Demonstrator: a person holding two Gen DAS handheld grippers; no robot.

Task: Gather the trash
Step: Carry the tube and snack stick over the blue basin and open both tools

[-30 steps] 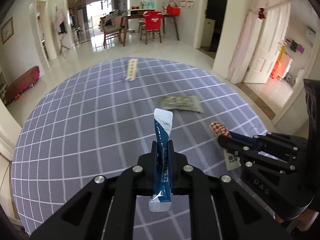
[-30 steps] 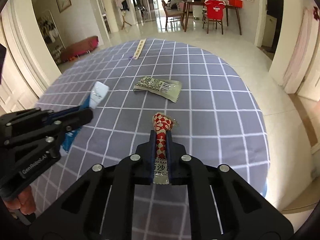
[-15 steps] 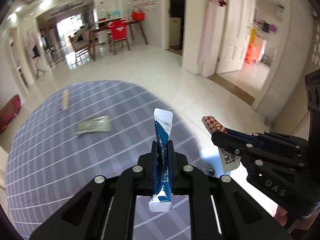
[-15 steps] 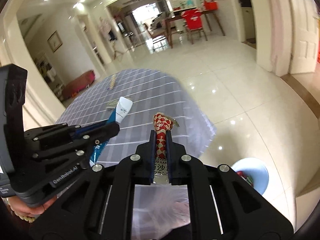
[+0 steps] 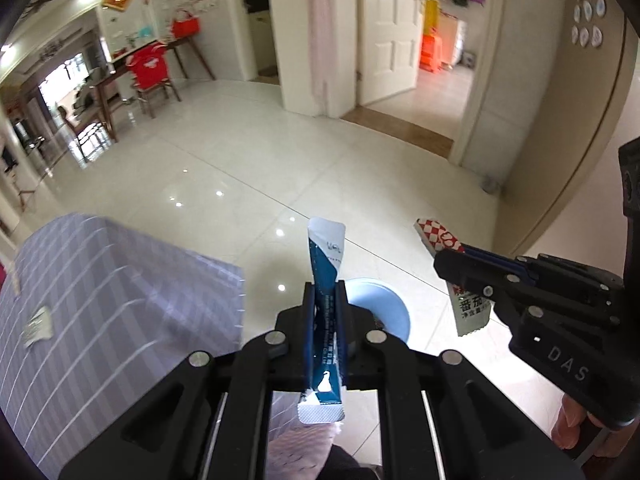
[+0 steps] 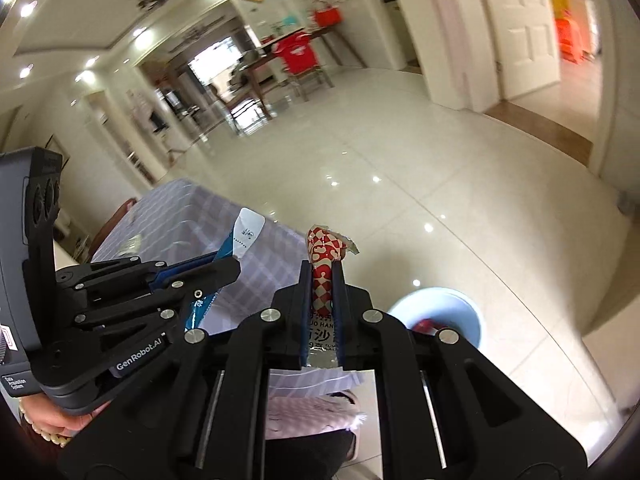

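Observation:
My left gripper [image 5: 325, 286] is shut on a blue-and-white stick sachet [image 5: 326, 256] that stands upright between the jaws. My right gripper [image 6: 323, 268] is shut on a red-and-white checked sachet [image 6: 323, 250]. Both are held in the air past the edge of the table, above the tiled floor. A light blue bin [image 6: 452, 308] stands on the floor just below and to the right; it also shows in the left wrist view [image 5: 384, 300] behind the jaws. Red trash lies inside it. The right gripper [image 5: 448, 258] with its sachet shows at the right of the left wrist view.
The table with the purple checked cloth [image 5: 100, 288] is at the left, with a silver wrapper [image 5: 38, 324] on it. Glossy tiled floor [image 5: 280, 168] stretches ahead. Doorways and a white door [image 5: 390, 32] are at the right; dining chairs [image 5: 148, 72] far back.
Both grippers have swung right, off the table and toward the floor, each keeping its sachet. The blue bin has come closer and the table has slid to the left.

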